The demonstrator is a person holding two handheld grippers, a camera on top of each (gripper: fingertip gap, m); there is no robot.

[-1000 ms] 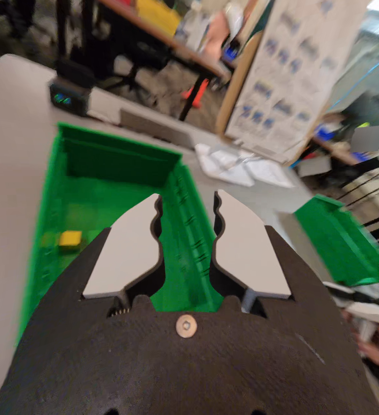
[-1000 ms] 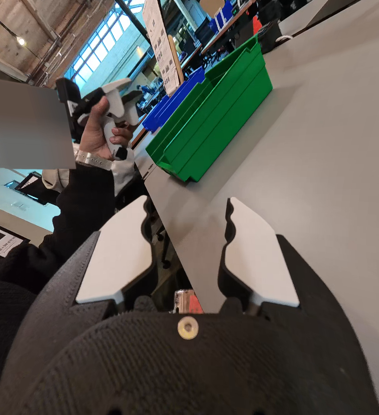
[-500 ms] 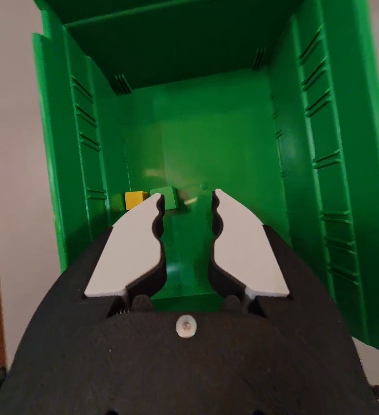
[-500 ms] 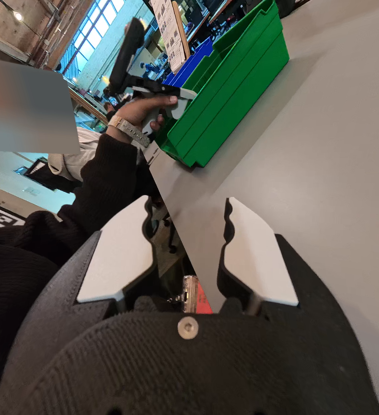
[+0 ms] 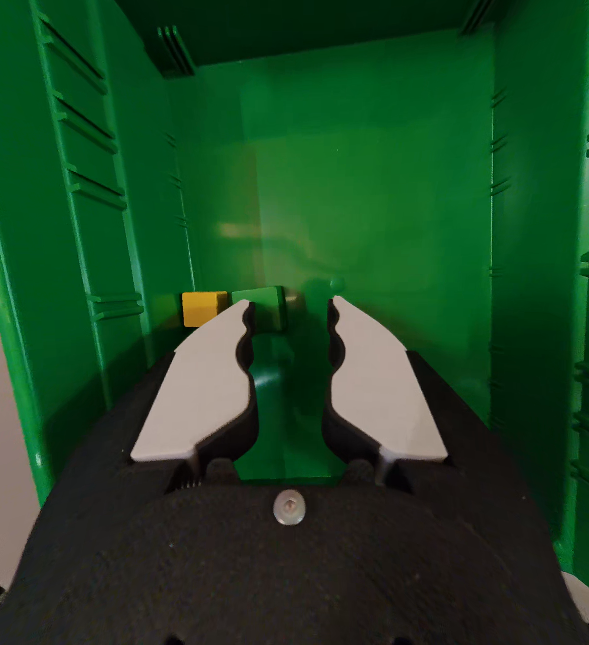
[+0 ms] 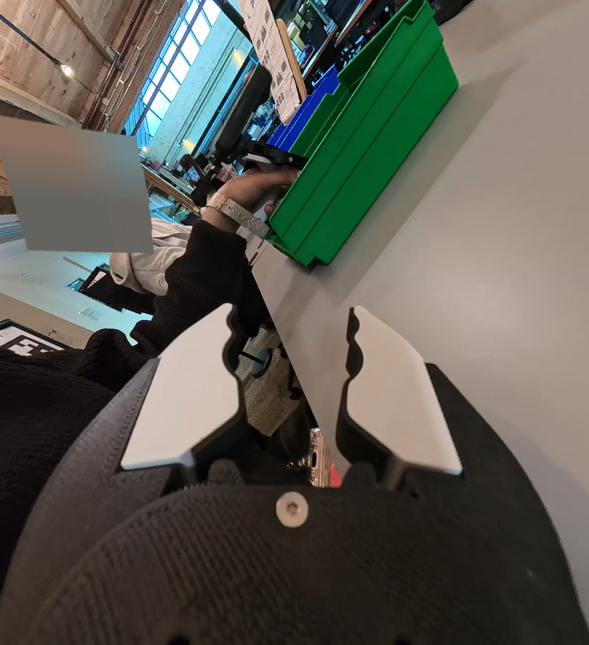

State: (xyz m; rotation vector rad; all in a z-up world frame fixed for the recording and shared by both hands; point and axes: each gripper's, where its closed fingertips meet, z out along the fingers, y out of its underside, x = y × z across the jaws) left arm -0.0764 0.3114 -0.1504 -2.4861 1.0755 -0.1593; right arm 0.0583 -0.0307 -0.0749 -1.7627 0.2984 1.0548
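My left gripper (image 5: 288,304) is open and empty, pointing down into a green bin (image 5: 537,216). A green cube (image 5: 265,304) lies on the bin floor just past my left fingertip, partly hidden by it. A yellow cube (image 5: 200,308) sits beside it on the left, near the bin's left wall. My right gripper (image 6: 291,312) is open and empty, held on its side over the near edge of the grey table (image 6: 495,261). In the right wrist view the green bin (image 6: 362,150) stands farther along the table, with a hand (image 6: 251,190) holding the other gripper at its near end.
A blue bin (image 6: 303,111) stands behind the green one. A person's black sleeve (image 6: 76,366) fills the left of the right wrist view. A phone-like object (image 6: 317,457) shows between my right fingers, below the table edge. Desks and a poster board stand far behind.
My left gripper has swung from above the bin's side to pointing straight down into it and has dropped closer to the cubes. The right gripper has barely moved.
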